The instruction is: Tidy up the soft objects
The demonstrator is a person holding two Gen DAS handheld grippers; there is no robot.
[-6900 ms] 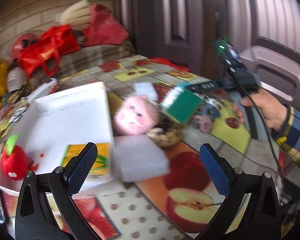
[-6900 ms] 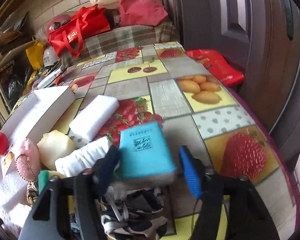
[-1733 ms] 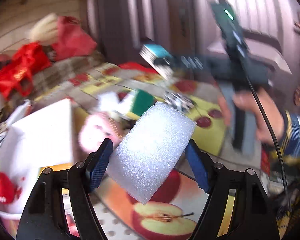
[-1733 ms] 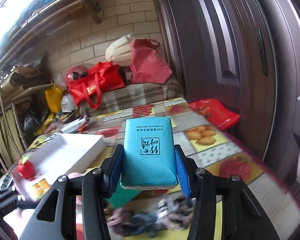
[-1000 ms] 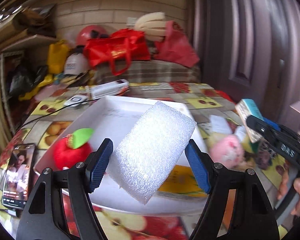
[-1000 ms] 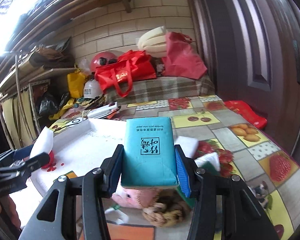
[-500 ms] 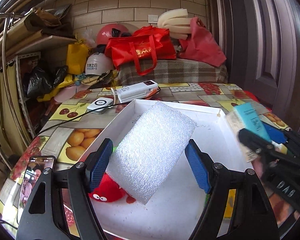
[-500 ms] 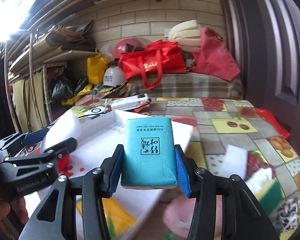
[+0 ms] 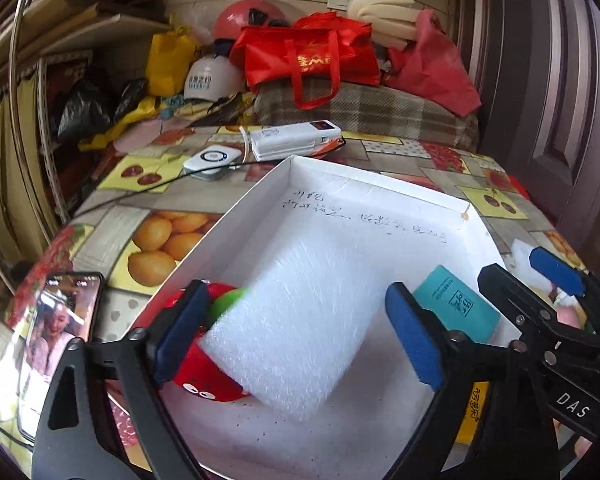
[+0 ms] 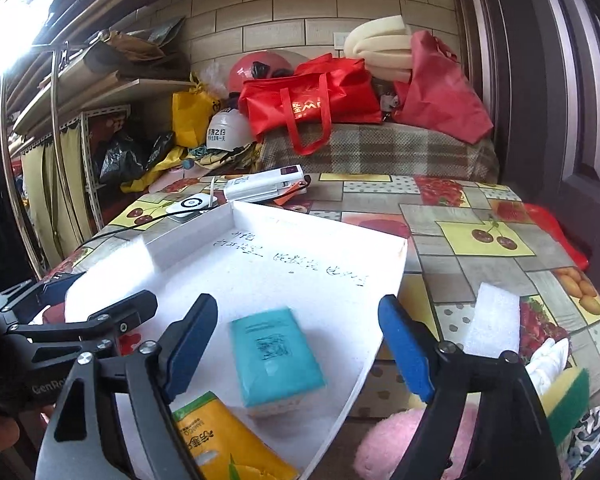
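Note:
A white box (image 9: 364,184) lies open on the fruit-print table. In the left wrist view my left gripper (image 9: 296,332) is open above it; a white foam block (image 9: 300,320) lies loose between its fingers, beside a red plush apple (image 9: 208,380). In the right wrist view my right gripper (image 10: 300,344) is open, and a teal tissue pack (image 10: 276,356) lies free in the box (image 10: 380,240) beside a yellow tissue pack (image 10: 220,436). The teal pack (image 9: 456,304) also shows in the left wrist view.
Right of the box lie a pink plush (image 10: 396,440), another white foam piece (image 10: 496,316) and a green sponge (image 10: 568,396). A phone (image 9: 56,328) lies left of the box. A power bank (image 9: 296,140) and white charger (image 9: 212,158) lie behind. Red bags (image 9: 308,56) stand at the back.
Both grippers moved over the box and opened. The foam block and the teal tissue pack left their grips and now lie in the box.

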